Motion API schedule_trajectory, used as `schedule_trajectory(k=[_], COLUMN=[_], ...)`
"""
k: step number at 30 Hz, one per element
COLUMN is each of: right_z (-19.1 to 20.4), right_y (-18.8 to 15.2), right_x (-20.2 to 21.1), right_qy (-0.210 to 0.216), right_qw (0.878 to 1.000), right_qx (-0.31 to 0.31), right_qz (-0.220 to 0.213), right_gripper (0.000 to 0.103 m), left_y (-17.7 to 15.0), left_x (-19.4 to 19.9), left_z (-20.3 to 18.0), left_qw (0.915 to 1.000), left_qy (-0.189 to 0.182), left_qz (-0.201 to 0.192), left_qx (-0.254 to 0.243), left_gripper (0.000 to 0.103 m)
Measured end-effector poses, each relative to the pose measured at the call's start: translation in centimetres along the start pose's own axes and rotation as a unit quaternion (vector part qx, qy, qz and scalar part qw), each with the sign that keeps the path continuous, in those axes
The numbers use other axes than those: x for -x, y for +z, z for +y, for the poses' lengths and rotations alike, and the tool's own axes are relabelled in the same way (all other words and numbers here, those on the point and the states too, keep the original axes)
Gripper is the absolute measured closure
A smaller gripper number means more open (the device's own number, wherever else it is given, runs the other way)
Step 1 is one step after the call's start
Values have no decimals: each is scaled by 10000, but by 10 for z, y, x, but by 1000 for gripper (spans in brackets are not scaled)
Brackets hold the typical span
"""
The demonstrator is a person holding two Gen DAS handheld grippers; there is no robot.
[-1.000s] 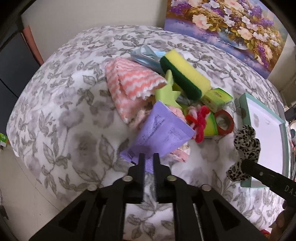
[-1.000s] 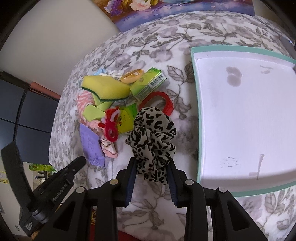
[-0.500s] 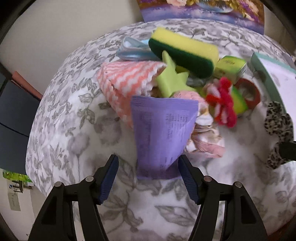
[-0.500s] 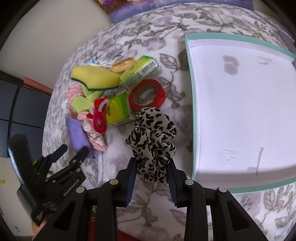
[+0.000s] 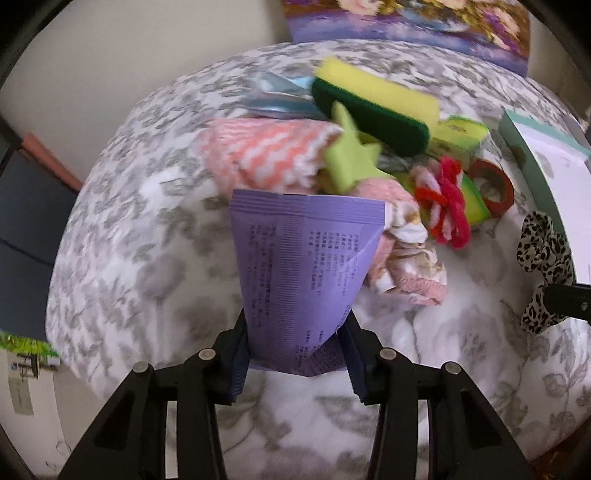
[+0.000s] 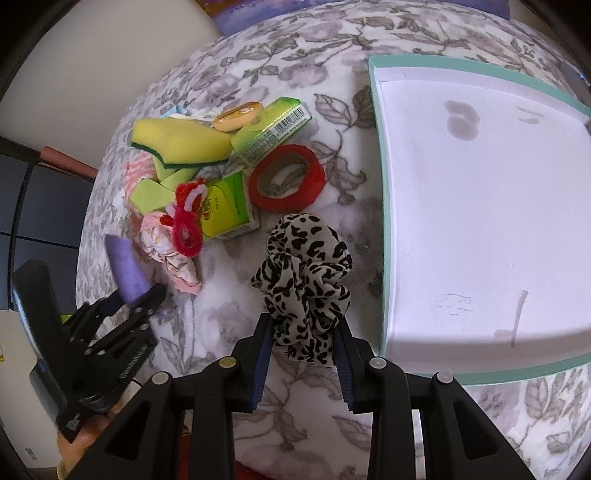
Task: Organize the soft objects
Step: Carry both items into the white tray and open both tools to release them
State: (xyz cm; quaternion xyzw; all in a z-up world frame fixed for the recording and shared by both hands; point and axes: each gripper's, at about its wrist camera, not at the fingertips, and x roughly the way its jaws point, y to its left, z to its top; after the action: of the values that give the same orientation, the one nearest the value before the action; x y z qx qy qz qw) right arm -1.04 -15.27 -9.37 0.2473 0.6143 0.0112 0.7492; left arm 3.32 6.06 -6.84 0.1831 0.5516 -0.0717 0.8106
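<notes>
Your left claw [image 5: 295, 354] at the bottom of the frame has just been closing and now pinches the purple packet [image 5: 303, 266] by its near end. Your right claw [image 6: 303, 332] is clenched on the leopard scrunchie [image 6: 304, 273], just left of the teal-rimmed tray [image 6: 384, 221], probably its drop spot. Further up sits the pile: pink cloth [image 5: 266, 155], sponge [image 5: 373, 99], red tape ring [image 6: 286, 177].

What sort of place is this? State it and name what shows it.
Probably a room in a home: a flowered cloth covers the table, a flower painting leans on the wall, and a sponge and scrunchie lie about.
</notes>
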Motion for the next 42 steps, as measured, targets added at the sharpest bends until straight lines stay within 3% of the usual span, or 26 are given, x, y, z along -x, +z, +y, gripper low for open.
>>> schedule_trajectory(k=[7, 11, 13, 16, 19, 26, 30, 36, 42], right_z=[1, -11, -26, -49, -75, -149, -187, -213, -216], right_y=[0, 0, 6, 14, 19, 25, 23, 27, 26], right_x=[20, 40, 52, 65, 71, 89, 104, 123, 130], right_qy=[154, 261, 89, -482, -685, -1139, -1566, -1888, -1812], right_qw=[9991, 9964, 9937, 9874, 9813, 9541, 9348, 9204, 9210], right_qx=[-19, -251, -490, -812, -1209, -2295, -2713, -2838, -2829], right_qz=[-391, -764, -1009, -1270, -1334, -1553, -1672, -1912, -1970], right_gripper=[69, 69, 69, 69, 69, 69, 69, 69, 66], left_y=[27, 63, 78, 100, 112, 127, 133, 135, 133], left_x=[62, 94, 99, 95, 91, 72, 70, 67, 68], left_z=[8, -18, -35, -68, -105, -198, -233, -251, -251], left_qw=[9986, 9960, 9953, 9938, 9897, 9857, 9847, 9827, 9806], left_qy=[-165, -477, -565, -654, -1036, -1563, -1699, -1825, -1920], left_qz=[-344, -612, -638, -502, -371, -83, -226, -300, -392], left_qx=[360, 437, 463, 749, 918, 630, 328, 123, 96], left_gripper=[57, 56, 56, 56, 56, 56, 56, 56, 48])
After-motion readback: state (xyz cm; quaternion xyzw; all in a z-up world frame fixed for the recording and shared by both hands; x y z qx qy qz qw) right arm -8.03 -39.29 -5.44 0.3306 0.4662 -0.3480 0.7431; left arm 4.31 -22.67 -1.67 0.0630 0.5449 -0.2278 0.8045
